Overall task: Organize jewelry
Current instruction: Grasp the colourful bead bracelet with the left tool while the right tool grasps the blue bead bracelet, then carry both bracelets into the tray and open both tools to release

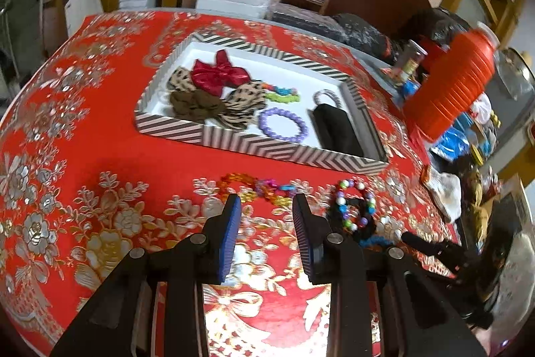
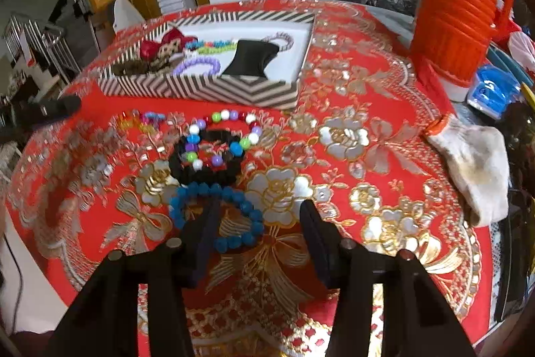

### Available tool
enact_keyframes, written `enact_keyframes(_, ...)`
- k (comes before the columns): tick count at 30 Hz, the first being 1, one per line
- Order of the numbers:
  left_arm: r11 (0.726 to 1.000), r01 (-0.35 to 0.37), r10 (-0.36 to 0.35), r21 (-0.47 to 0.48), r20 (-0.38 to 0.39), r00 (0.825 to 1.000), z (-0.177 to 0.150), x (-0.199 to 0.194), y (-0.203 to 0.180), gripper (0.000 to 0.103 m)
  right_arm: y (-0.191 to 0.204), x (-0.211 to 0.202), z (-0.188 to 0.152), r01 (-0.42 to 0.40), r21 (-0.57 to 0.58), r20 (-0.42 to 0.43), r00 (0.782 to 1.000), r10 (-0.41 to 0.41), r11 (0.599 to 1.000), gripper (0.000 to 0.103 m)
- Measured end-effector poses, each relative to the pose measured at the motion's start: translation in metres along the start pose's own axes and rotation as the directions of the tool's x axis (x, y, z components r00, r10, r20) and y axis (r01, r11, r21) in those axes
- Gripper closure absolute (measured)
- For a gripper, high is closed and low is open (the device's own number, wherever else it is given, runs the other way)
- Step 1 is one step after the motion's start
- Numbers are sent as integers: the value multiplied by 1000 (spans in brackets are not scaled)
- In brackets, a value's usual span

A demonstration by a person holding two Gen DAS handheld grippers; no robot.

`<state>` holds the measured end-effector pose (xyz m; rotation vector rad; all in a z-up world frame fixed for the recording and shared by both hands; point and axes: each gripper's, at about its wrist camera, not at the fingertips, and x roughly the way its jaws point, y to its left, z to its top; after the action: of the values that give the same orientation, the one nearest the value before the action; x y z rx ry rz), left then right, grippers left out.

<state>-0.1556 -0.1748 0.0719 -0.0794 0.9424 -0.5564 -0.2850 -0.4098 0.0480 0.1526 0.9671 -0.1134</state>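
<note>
A chevron-striped tray (image 1: 284, 153) (image 2: 234, 89) holds a red bow (image 1: 220, 74), scrunchies, a purple bead bracelet (image 1: 282, 124) and a black pouch (image 1: 336, 129). On the red cloth in front of it lie a clear coloured bracelet (image 1: 257, 189) (image 2: 143, 119), a mixed-colour bead bracelet (image 2: 230, 116), a black bracelet (image 2: 204, 173) and a blue bead bracelet (image 2: 217, 189). My left gripper (image 1: 266, 203) is open just short of the clear coloured bracelet, nothing between its fingers. My right gripper (image 2: 259, 216) is open low over the blue bracelet; its left finger sits inside the ring and the ring's right side lies between the jaws.
An orange ribbed jug (image 2: 454, 5) stands at the right, with a white cloth glove (image 2: 474, 163) near the table's right edge. Bags and small clutter (image 1: 451, 143) crowd the right side. A chair and boxes stand behind the table.
</note>
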Motion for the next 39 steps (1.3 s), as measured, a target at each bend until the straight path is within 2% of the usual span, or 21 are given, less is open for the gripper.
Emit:
enact_keyframes(2, 1000, -1, 0, -18, -7, 1000, 2, 2, 5, 79, 2, 4, -2, 23, -18, 12, 1000, -22, 1000, 75)
enact_keyframes(3, 1000, 1, -1, -20, -13, 1000, 2, 3, 6, 79, 2, 4, -3, 28, -23, 18, 999, -28, 999, 86)
enact_keyframes(6, 1000, 21, -21, -10, -32, 999, 2, 10, -1, 78, -5, 4, -2, 19, -3, 20, 1000, -19, 1000, 93)
enact_keyframes(11, 993, 101, -96, 53, -86, 992, 6, 32, -36, 73, -22, -1, -3, 25, 37, 15, 1000, -25, 999, 94)
enact_keyframes(15, 984, 137, -121, 115, -141, 983, 10, 58, -67, 72, -27, 0, -3, 10, 54, 4, 1000, -10, 999, 94)
enact_keyframes(22, 972, 116, -65, 202, -247, 967, 15, 109, -99, 72, -28, 1, -3, -10, 60, 2, 1000, 10, 998, 94)
enact_keyframes(24, 976, 81, -25, 205, -262, 965, 14, 118, -99, 72, -31, 1, -3, -22, 77, 5, 1000, 22, 997, 94)
enact_keyframes(25, 978, 83, -28, 190, -274, 961, 14, 122, -97, 75, -31, 1, -3, -24, 85, 7, 1000, 24, 996, 94)
enact_keyframes(26, 980, 95, -45, 172, -273, 961, 14, 124, -95, 77, -31, 1, -3, -22, 86, 10, 1000, 22, 996, 94)
enact_keyframes(28, 983, 93, -48, 159, -267, 962, 15, 126, -93, 100, -29, 1, -4, -13, 73, 18, 1000, 12, 997, 94)
enact_keyframes(31, 987, 110, -77, 114, -257, 963, 19, 125, -85, 101, -28, 2, -3, -13, 67, 24, 1000, 11, 998, 94)
enact_keyframes(39, 980, 176, -162, 91, -147, 976, 34, 71, -80, 101, -33, -21, 10, -38, 88, 80, 996, 31, 995, 94)
